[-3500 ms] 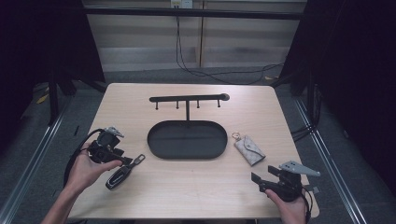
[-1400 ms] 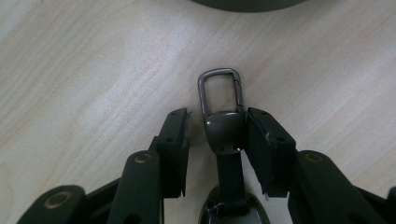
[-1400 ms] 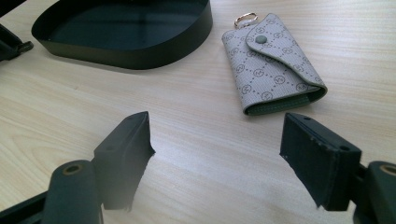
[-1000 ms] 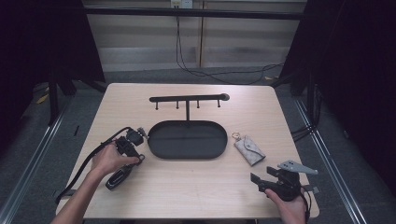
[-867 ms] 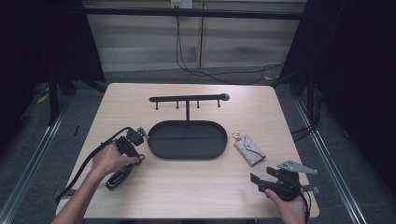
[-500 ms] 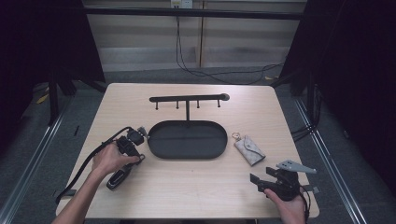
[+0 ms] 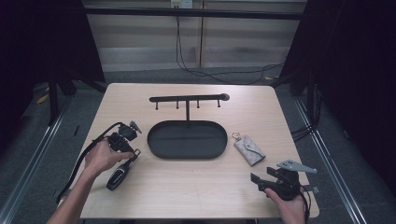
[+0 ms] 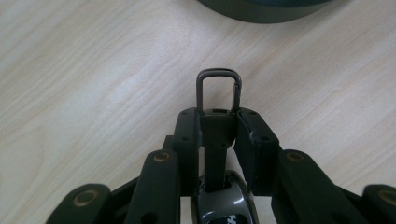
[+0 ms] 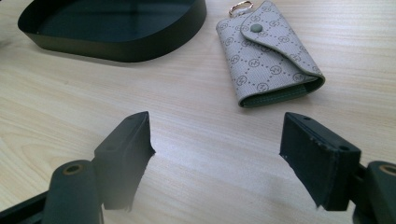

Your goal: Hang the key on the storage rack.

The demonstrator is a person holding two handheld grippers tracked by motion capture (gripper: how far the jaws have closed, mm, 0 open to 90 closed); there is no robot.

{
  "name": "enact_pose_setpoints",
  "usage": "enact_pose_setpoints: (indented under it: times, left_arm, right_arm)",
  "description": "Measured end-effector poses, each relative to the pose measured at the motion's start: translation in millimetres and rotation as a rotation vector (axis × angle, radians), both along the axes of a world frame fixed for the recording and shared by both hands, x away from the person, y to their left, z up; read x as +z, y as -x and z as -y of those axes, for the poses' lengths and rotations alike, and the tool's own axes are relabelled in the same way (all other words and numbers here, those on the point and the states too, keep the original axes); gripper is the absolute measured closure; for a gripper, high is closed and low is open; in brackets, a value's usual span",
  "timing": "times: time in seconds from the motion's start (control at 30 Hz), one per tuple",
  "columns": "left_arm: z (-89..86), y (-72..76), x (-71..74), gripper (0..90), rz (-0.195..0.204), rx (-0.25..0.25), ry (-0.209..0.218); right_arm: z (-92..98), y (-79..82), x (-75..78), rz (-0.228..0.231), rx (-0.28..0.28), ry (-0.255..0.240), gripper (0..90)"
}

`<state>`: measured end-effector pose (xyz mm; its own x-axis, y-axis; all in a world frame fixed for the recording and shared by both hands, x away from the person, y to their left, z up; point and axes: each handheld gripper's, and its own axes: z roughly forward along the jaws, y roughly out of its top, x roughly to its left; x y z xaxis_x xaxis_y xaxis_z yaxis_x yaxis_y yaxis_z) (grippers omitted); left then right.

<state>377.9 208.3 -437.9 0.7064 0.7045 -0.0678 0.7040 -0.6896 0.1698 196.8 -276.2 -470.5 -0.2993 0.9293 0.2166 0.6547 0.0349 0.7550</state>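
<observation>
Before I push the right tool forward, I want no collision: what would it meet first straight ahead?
Probably the patterned key pouch, lying a little right of centre ahead of the open right tool. The black tray sits off to the left; depth is hard to judge.

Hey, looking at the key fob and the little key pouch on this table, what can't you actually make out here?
- Key fob: in the left gripper view its body is cut off by the bottom edge and flanked by the left tool, shut on its strap.
- Key fob buttons: too small in the high view.
- Key pouch: flap snapped shut, so its contents are hidden in the right gripper view.
</observation>
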Motion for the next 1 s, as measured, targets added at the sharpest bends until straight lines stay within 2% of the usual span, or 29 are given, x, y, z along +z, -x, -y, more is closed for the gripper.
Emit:
enact_pose_setpoints:
  times: [0.2,0.33,0.6,0.63,0.8,1.0]
  left_arm:
    - [-6.7,4.0,11.4,70.7,0.004,-0.007,0.042]
    - [-9.8,6.9,21.6,70.7,0.022,0.013,0.046]
    - [-10.7,11.9,38.9,70.7,0.024,-0.001,0.049]
    - [-10.3,12.9,40.7,70.7,0.031,0.014,0.047]
    - [-12.9,14.8,49.4,70.7,0.029,0.011,0.044]
    - [-18.6,17.4,64.4,70.7,0.033,0.010,0.062]
  right_arm:
    - [0.1,0.0,-0.2,0.001,-0.001,0.003,24.5]
    - [0.1,-0.4,-0.6,-0.001,-0.004,0.006,24.8]
    - [0.1,-0.1,-0.6,-0.002,-0.005,0.006,24.9]
    - [0.0,-0.2,-0.7,-0.004,-0.005,0.006,25.0]
    - [-0.2,-0.8,-1.2,-0.013,-0.005,0.009,25.1]
    - [-0.1,-0.7,-1.3,-0.015,-0.008,0.007,25.1]
